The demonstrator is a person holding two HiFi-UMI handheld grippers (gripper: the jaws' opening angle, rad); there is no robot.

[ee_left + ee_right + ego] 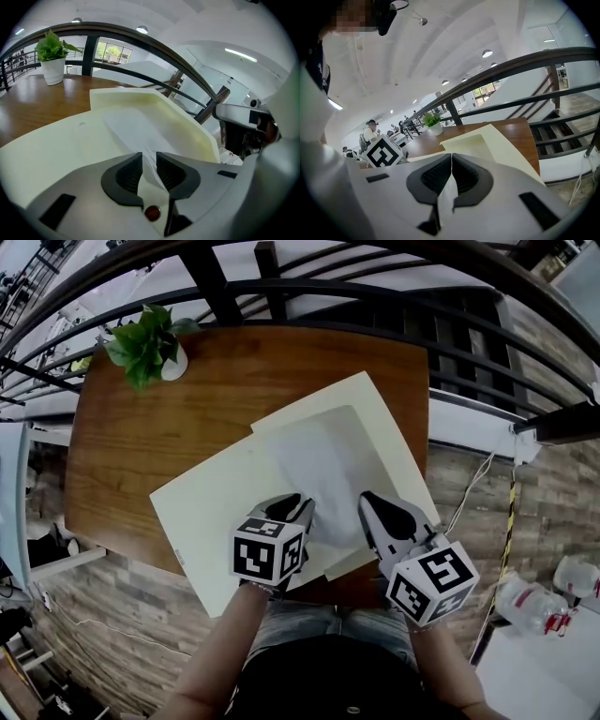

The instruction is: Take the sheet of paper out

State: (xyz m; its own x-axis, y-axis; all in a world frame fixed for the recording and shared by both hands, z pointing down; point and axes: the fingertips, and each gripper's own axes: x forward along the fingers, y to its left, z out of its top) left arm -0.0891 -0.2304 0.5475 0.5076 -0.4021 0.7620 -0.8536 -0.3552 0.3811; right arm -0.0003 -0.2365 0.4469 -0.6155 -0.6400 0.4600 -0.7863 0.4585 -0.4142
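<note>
- Worktop (141,427): wooden, runs out ahead of both tools and off to the left tool's side.
- Folder (202,512): cream, lying open and flat. One leaf is under and outboard of the left tool, the other straight ahead of both tools.
- Sheet of paper (323,460): white, lying on the folder, stretching forward from the tool tips. Its near edge is at the tools.
- Left tool (149,161): pads closed down on the sheet's near edge. A thin gap shows between them with paper buckled up in it.
- Right tool (451,164): pads fully together, a strip of the same sheet pinched between them.
- Plant pot (173,364): far ahead, off the left tool's side, well apart from the folder.
- Step, my read: the grasp is done and the pull-out has not started, as most of the sheet is on the folder.
- Next move: draw both tools back toward the person together, level and at an even rate, so the sheet slides off without tearing or dragging the folder. The left grip looks looser, so check it.
</note>
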